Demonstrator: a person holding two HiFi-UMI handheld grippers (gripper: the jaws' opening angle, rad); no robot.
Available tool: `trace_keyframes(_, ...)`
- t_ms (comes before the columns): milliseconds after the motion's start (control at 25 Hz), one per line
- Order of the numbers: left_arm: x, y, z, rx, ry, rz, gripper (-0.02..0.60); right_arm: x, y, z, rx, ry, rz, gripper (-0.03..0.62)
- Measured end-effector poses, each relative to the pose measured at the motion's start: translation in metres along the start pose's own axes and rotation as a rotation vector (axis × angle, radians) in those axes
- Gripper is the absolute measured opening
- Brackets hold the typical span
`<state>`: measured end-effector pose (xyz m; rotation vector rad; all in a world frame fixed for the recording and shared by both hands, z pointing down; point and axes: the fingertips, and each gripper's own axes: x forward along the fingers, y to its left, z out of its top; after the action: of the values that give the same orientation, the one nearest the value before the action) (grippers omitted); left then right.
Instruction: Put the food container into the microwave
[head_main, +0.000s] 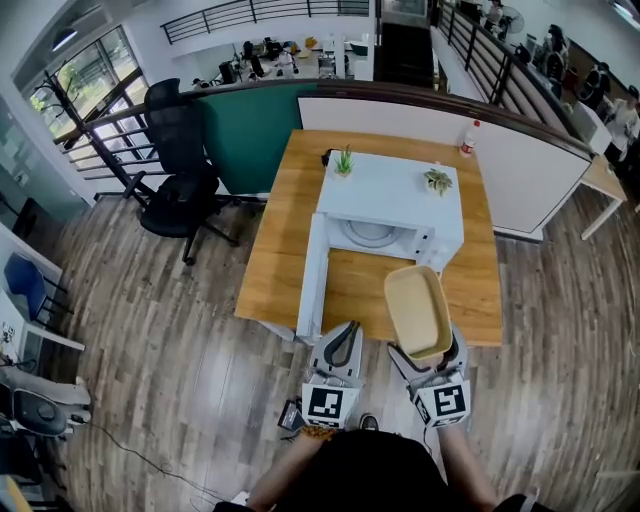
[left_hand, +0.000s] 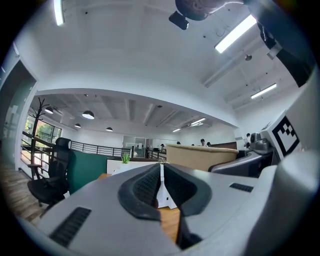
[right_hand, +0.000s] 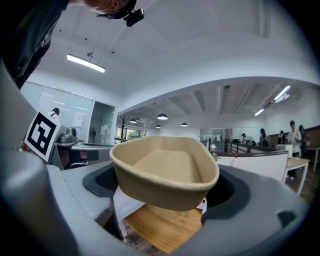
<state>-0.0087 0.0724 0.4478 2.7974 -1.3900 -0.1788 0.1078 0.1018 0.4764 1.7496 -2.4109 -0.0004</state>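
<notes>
Over on the left a black office chair (head_main: 180, 170) stands on the plank floor, near the green partition. Next comes the wooden table (head_main: 268, 262) with the white microwave (head_main: 395, 195) on it; its door (head_main: 312, 275) is swung open toward the person, and the round plate (head_main: 370, 232) shows inside. 2 small potted plants (head_main: 344, 160) (head_main: 437, 181) sit on the microwave's top. At the table's near edge the left gripper (head_main: 344, 338) (left_hand: 161, 172) has its jaws pressed together with nothing between them. Just beside it, the right gripper (head_main: 430, 352) (right_hand: 165, 187) grips the food container (head_main: 418, 310) (right_hand: 165, 170) by its near end, 1 jaw on each side wall. The tan, empty tray juts forward over the table's near edge, in front of the open microwave and outside it. Farther right, a small bottle (head_main: 467, 138) stands at the table's back corner.
</notes>
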Motion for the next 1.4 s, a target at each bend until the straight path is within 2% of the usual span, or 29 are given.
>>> trace_keyframes(440,0.010,0.052,0.004,-0.017,-0.013,-0.044,0.038,0.040,0.021,0.003,0.009,0.019,-0.058,0.531)
trace_keyframes(880,-0.004,0.105,-0.003,-0.012,0.026,-0.063,0.038,0.085,0.061,0.008,0.038,0.010,-0.085,0.531)
trace_keyframes(1160,0.010,0.115,-0.008,0.001,0.050,-0.074,0.038,0.102,0.051,0.005,0.055,0.015,-0.100,0.531)
trace_keyframes(1400,0.026,0.114,-0.005,0.011,0.048,-0.064,0.038,0.120,0.035,0.005,0.052,0.019,-0.077,0.531)
